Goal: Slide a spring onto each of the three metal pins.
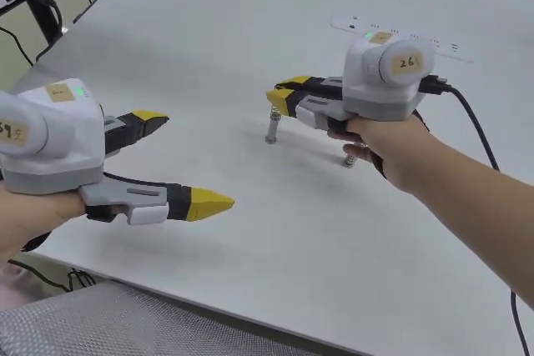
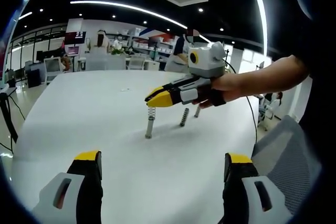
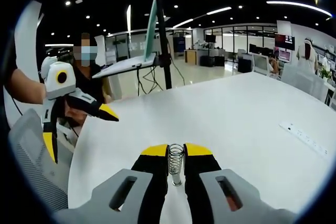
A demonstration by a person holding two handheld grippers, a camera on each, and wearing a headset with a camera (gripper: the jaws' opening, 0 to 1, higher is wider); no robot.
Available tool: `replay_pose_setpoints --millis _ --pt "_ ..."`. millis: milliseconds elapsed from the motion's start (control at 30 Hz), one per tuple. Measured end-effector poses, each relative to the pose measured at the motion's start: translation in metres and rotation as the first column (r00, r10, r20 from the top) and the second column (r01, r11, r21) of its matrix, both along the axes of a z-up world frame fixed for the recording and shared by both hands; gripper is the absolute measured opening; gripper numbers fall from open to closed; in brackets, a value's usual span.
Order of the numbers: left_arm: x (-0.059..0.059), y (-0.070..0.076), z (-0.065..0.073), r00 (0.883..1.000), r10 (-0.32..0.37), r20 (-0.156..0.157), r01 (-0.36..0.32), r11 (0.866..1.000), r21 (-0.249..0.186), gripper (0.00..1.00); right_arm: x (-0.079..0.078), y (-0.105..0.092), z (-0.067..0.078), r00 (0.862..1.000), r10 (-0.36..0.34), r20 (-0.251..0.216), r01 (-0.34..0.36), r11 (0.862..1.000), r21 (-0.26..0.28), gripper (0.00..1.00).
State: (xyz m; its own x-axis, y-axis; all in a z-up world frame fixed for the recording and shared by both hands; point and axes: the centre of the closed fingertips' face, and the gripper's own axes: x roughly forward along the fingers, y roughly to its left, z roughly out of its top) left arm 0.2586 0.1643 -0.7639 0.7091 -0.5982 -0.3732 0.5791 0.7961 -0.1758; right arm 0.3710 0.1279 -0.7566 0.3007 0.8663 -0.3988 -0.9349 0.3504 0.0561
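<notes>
Left gripper [image 1: 190,158] nearest, by the near left corner of the counter [image 1: 275,264], jaws wide apart, nothing held. Right gripper [image 1: 281,93] mid-counter, jaws pinched on a spring [image 3: 176,162] seated over the top of an upright pin [image 1: 272,129]. Likely the last spring: second pin [image 2: 185,117] and third pin [image 2: 197,112] look coiled already. Next move: slide the spring straight down, then let go.

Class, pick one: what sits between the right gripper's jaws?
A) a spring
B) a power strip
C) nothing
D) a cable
A: in the right gripper view, the right gripper has its jaws closed on a spring.
</notes>
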Motion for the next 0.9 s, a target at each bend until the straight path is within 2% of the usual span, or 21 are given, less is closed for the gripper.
replay_pose_setpoints --millis 567,900 --pt "0.0 -0.001 -0.002 1.0 -0.002 -0.004 0.002 1.0 0.003 0.94 -0.002 -0.004 -0.014 1.0 0.006 0.002 -0.006 0.999 -0.045 0.09" --pt "0.0 0.0 -0.005 1.0 -0.001 -0.007 0.001 1.0 0.001 0.94 -0.005 -0.002 -0.029 1.0 0.029 -0.001 -0.029 0.995 -0.093 0.09"
